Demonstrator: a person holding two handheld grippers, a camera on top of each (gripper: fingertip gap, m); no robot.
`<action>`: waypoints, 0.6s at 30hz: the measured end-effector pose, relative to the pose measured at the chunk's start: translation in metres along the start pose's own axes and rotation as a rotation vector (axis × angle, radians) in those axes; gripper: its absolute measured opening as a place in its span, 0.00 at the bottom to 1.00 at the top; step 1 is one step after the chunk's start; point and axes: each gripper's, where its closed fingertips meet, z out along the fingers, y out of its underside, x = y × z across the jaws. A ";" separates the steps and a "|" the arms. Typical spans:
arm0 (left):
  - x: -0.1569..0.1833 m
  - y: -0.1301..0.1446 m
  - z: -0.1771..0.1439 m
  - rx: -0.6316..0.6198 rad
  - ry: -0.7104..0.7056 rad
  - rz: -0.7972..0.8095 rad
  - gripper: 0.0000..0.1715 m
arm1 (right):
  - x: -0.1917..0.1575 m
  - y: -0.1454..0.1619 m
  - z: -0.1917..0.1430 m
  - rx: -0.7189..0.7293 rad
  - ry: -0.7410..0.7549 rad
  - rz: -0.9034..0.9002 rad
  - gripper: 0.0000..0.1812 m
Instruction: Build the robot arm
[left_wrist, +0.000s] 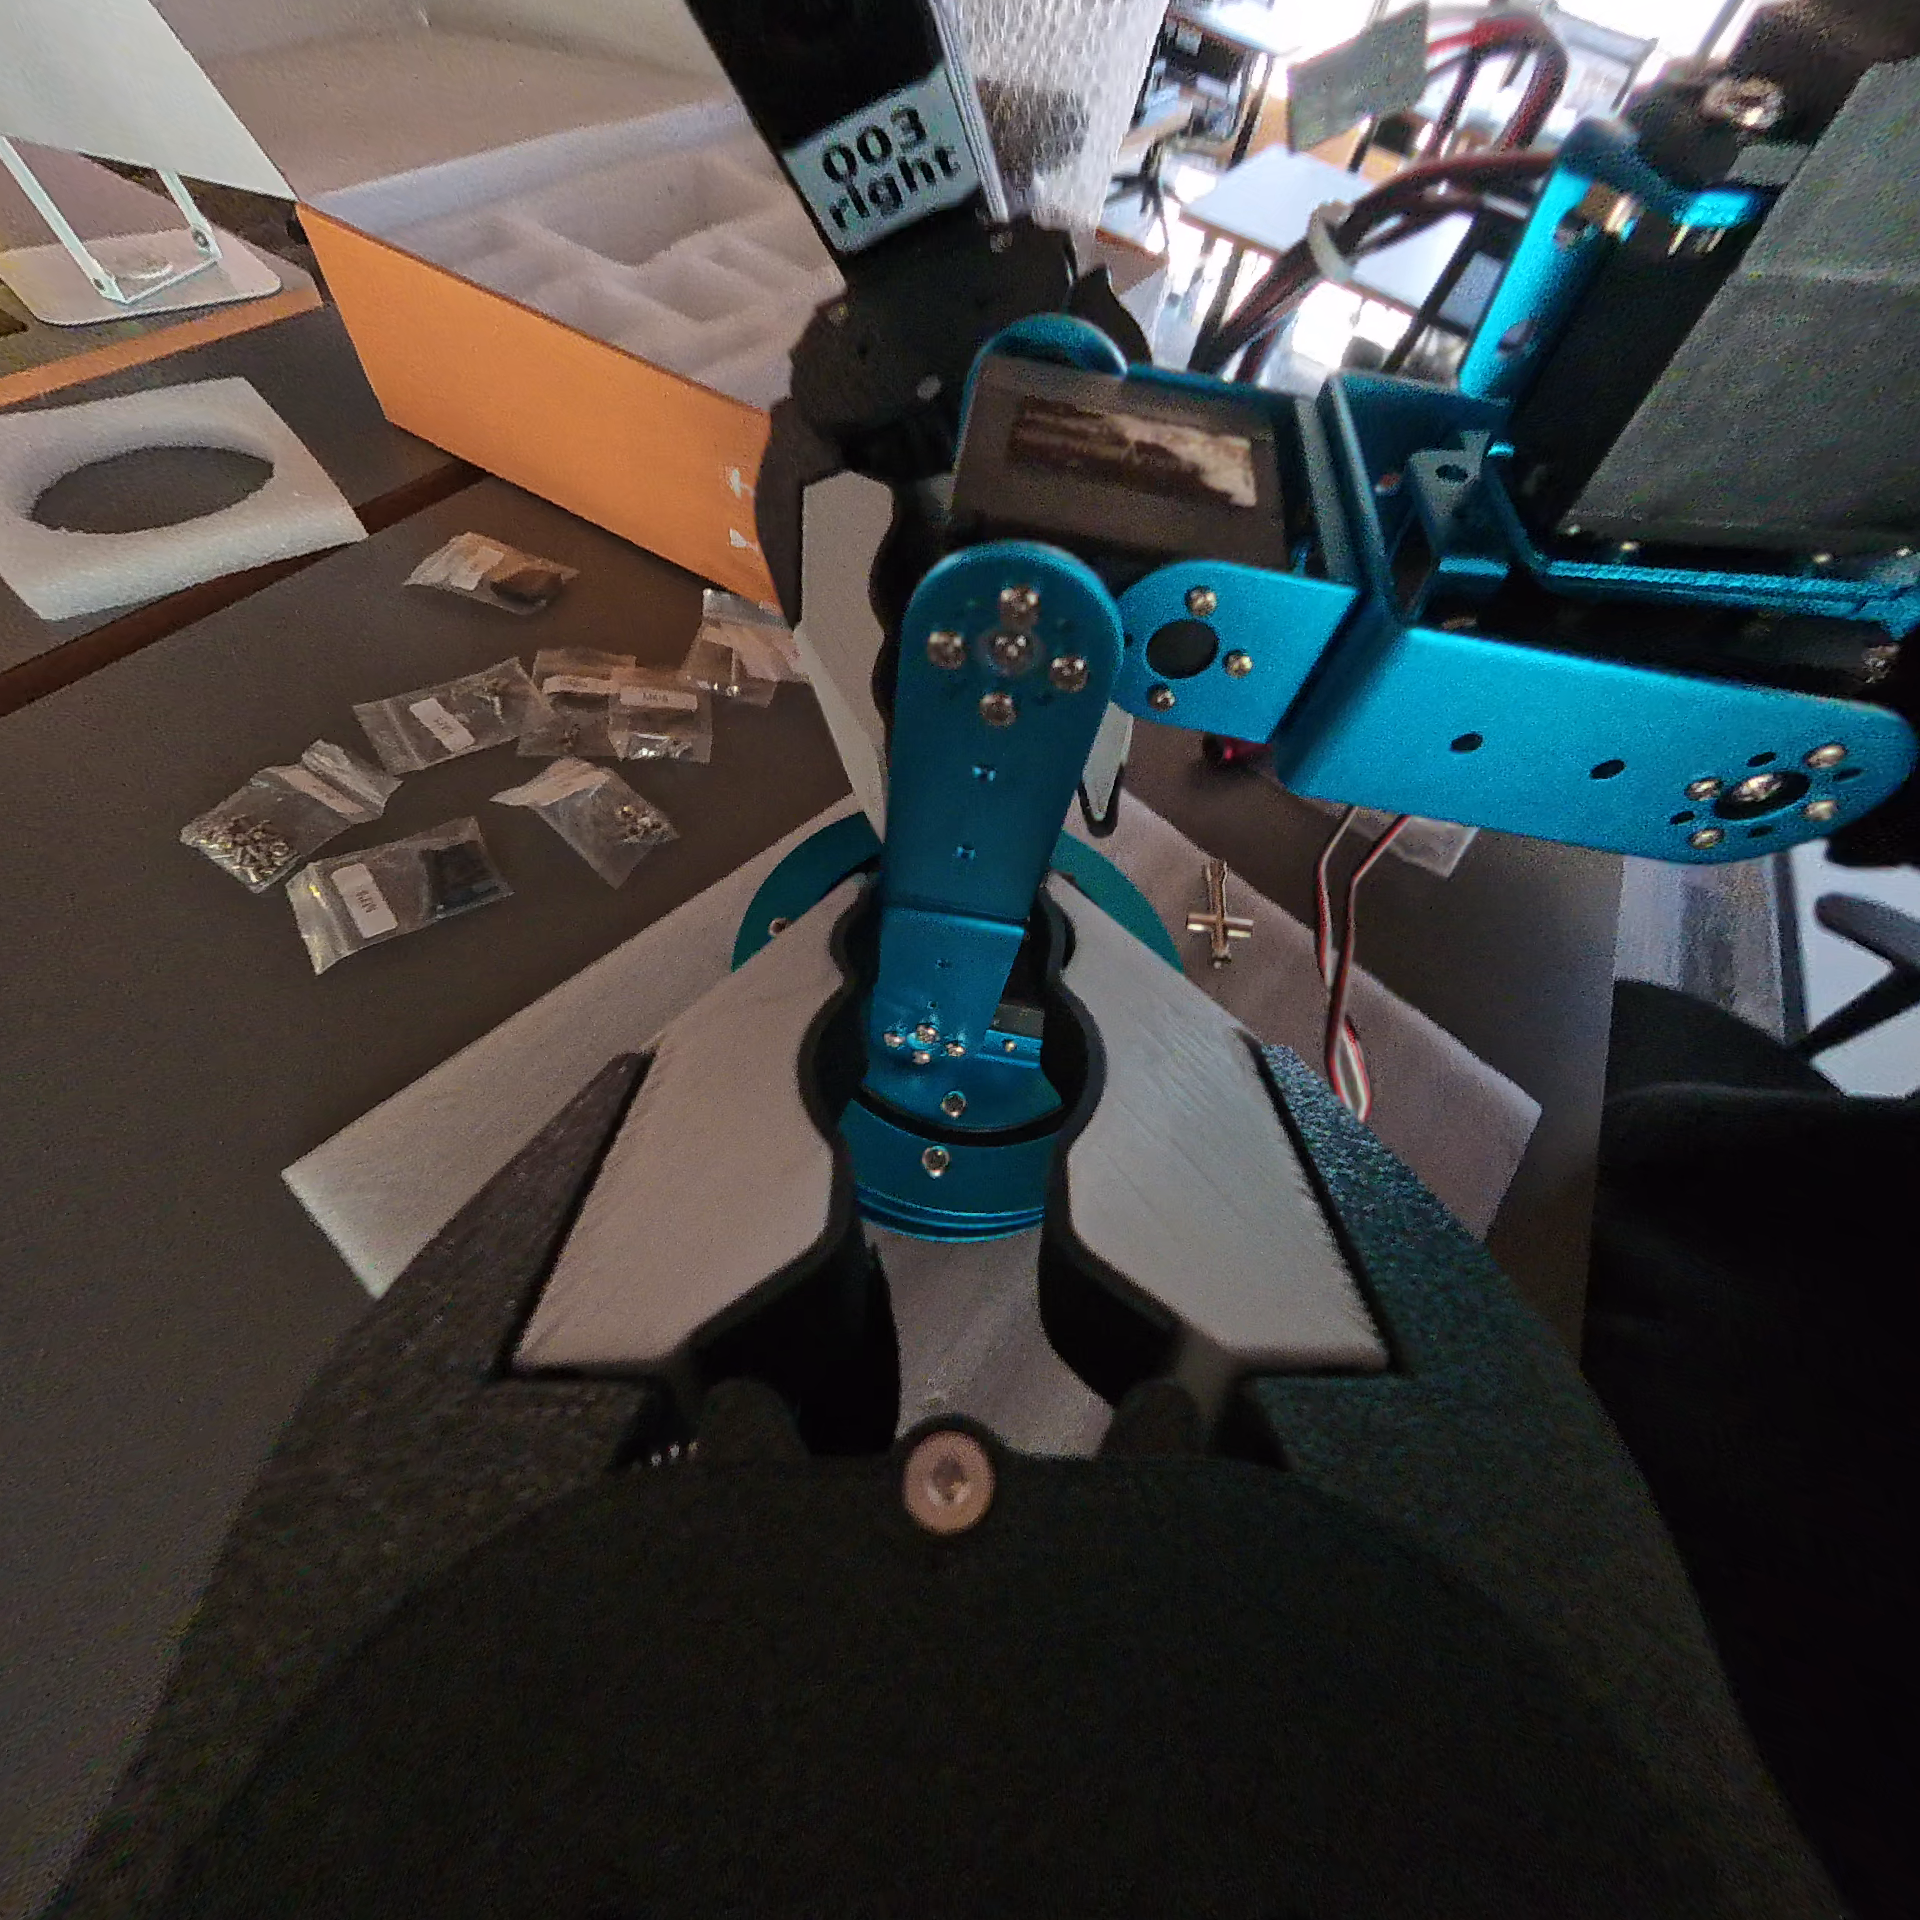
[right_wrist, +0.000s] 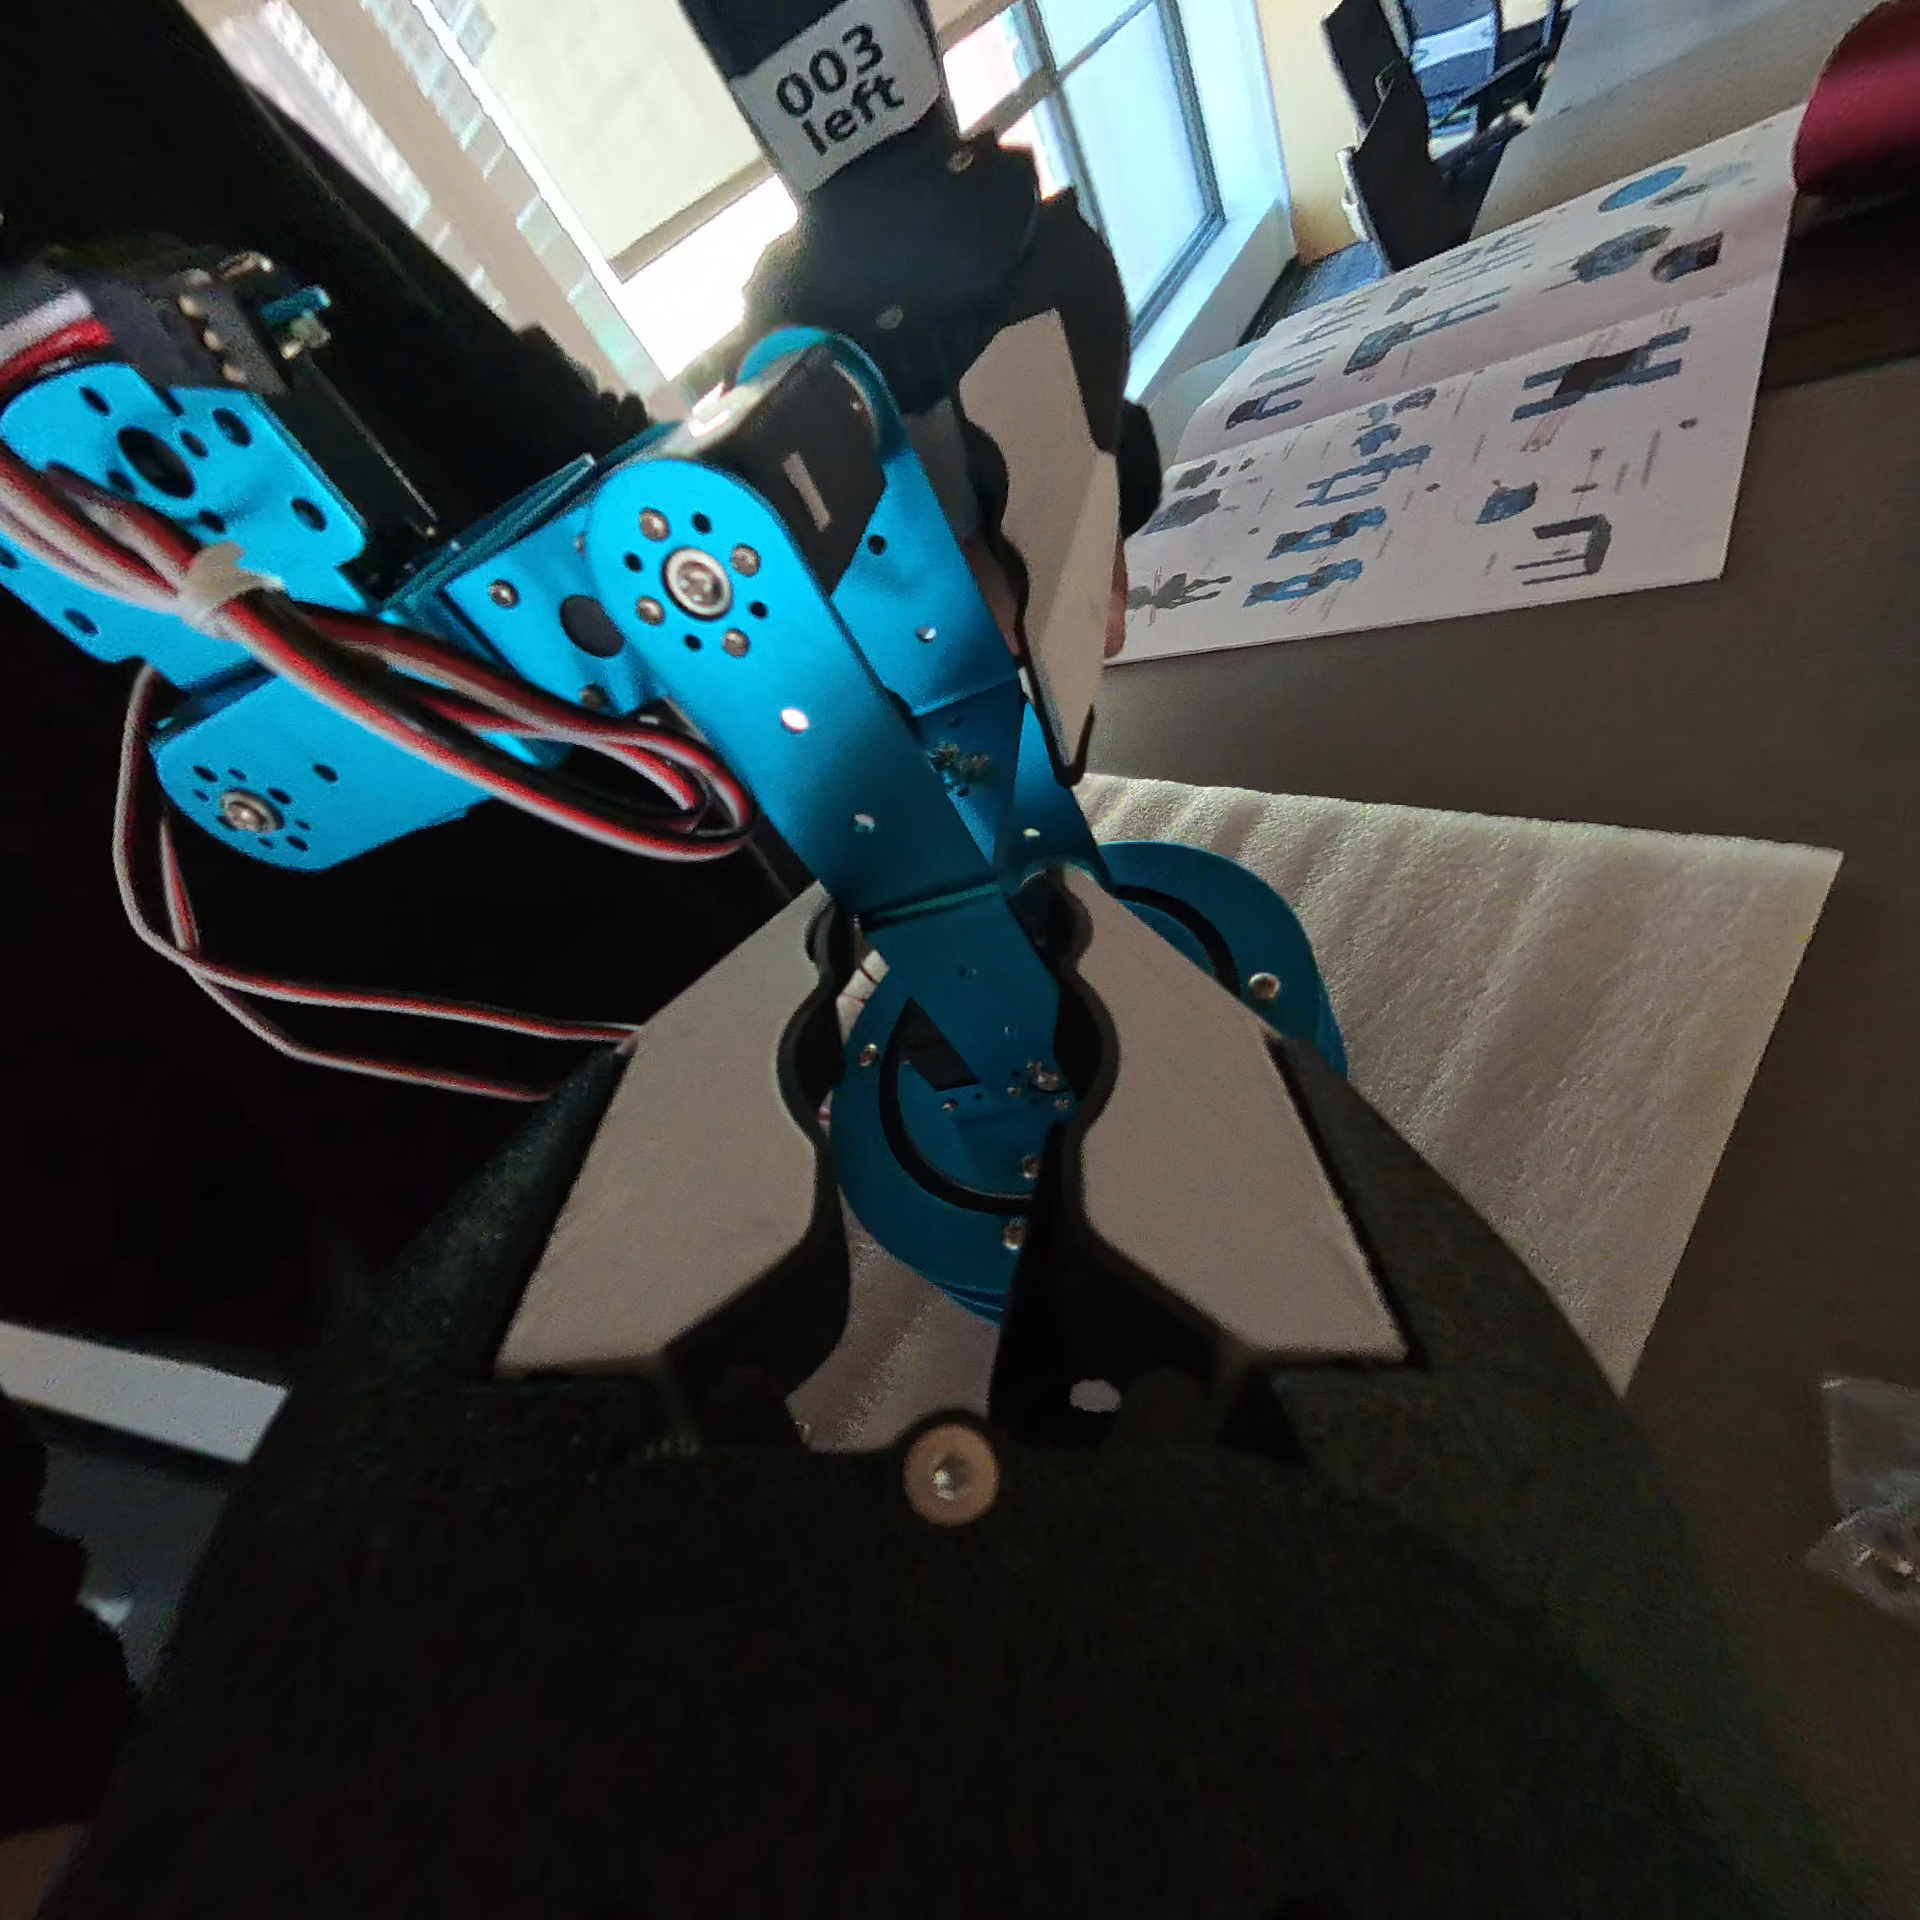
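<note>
A blue metal robot-arm kit with black servos stands on a round blue base (left_wrist: 940, 1174) on a white foam sheet (right_wrist: 1455, 987). My left gripper (left_wrist: 961, 935) is shut on the arm's lower upright bracket (left_wrist: 987, 790), just above the base. My right gripper (right_wrist: 951, 914) grips the same lower bracket (right_wrist: 883, 790) from the opposite side, over the base (right_wrist: 1226, 956). Each gripper shows in the other's view, behind the bracket: the right one (left_wrist: 842, 540) and the left one (right_wrist: 1049, 520). The arm's upper links (left_wrist: 1558, 727) reach sideways, with red, white and black servo wires (right_wrist: 416, 707) hanging.
An orange box with white foam (left_wrist: 540, 384), a foam piece with a round hole (left_wrist: 156, 499) and several small bags of screws (left_wrist: 447, 769) lie on the dark table. A small metal cross tool (left_wrist: 1218, 914) lies near the base. An open instruction booklet (right_wrist: 1455, 436) lies beyond. Only a small space, under 4 cm, lies between the two pairs of fingers.
</note>
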 end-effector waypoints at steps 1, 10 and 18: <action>0.000 -0.001 0.001 0.019 0.005 -0.013 0.16 | 0.000 0.000 -0.002 0.022 0.016 0.010 0.20; 0.004 0.000 -0.002 0.081 0.079 -0.021 0.17 | -0.004 -0.002 -0.066 0.211 0.430 0.073 0.27; 0.009 -0.001 -0.004 0.135 0.154 -0.090 0.19 | -0.124 0.036 -0.128 0.383 1.170 0.091 0.25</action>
